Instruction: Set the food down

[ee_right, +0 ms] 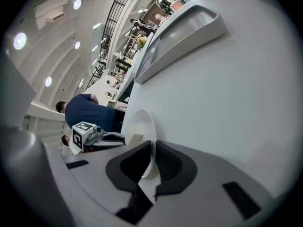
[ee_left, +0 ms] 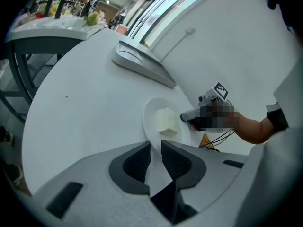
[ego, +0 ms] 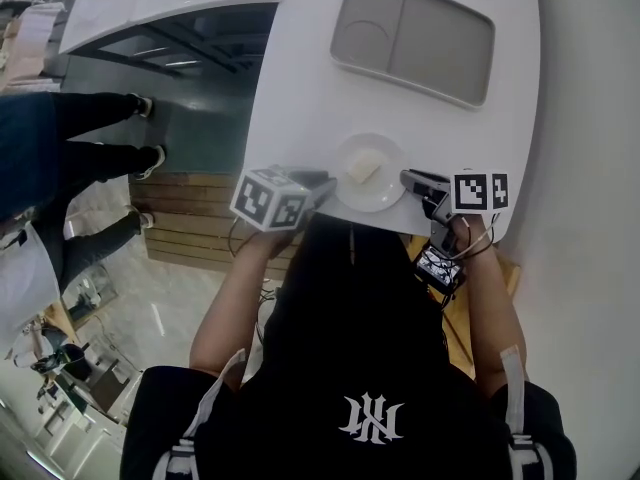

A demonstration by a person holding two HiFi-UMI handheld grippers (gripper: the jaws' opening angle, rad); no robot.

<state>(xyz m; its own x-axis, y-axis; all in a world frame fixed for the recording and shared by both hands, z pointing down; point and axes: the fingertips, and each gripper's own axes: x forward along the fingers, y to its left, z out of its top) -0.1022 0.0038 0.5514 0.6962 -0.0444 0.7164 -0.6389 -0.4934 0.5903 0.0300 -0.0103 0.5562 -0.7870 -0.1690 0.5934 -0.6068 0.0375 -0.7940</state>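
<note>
Left gripper (ee_left: 156,148): I see its jaws narrow, pinching the plate's (ego: 385,192) left rim.
Right gripper (ee_right: 154,157): clamped on the right rim.
Food (ego: 363,169): pale block on the plate, by the table's (ego: 300,98) near edge.
Room: bare tabletop up to the far tray (ego: 412,38).

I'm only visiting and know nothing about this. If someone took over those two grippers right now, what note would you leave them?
Left gripper: closed on the rim of the plate.
Right gripper: closed on the opposite rim.
Things: the small white plate carries a pale block of food and sits at the near edge of the white table. An empty grey two-compartment tray lies farther along.
Done: plate gripped on both sides.
Left: I cannot tell whether the plate rests on the table or is just off it. Probably keep it level, settle it, then open both grippers.
</note>
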